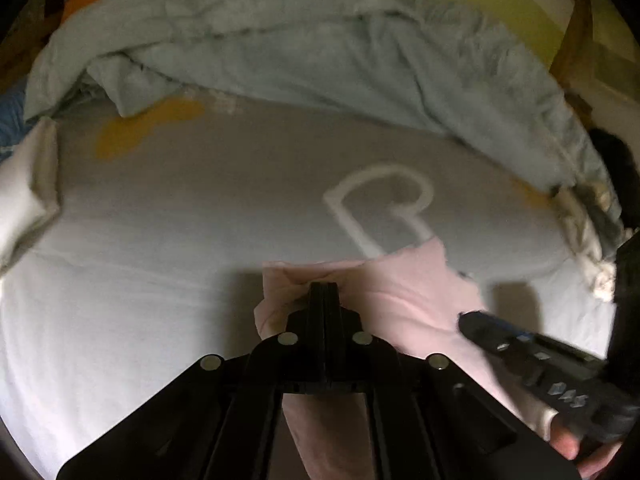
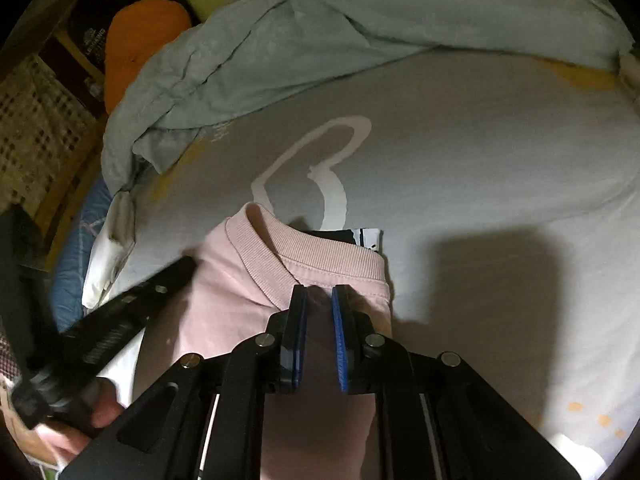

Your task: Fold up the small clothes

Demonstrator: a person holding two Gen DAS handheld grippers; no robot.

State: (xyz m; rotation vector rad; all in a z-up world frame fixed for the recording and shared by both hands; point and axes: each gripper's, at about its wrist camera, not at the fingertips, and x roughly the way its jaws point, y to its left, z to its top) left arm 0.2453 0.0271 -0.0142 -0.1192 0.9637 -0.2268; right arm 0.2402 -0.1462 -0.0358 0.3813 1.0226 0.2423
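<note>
the pink top (image 2: 240,292) lies on the bed (image 2: 480,184), just below a white heart outline (image 2: 316,168) printed on the grey sheet, with both claws holding its near part. the left claw (image 1: 324,292) is clamped tight on a bunched edge of the cloth; the right claw (image 2: 319,300) stands a little apart with a fold of pink fabric pinched between its blue pads, just under the ribbed collar (image 2: 304,248)

what could go wrong: the right grip looks thin, taking little cloth, so a pull could let the fabric slip out and the fold collapse. if the two claws do not travel together, the soft knit will likely twist or drag into creases. the sheet might also ride up with the top

the top is soft, matte knit with a thicker ribbed neckband and a small black-and-white label (image 2: 366,237) at the collar. the sheet is smooth and slack. beyond it a pale blue blanket (image 2: 280,40) lies rumpled in deep folds, with an orange plush (image 2: 140,40) behind
</note>
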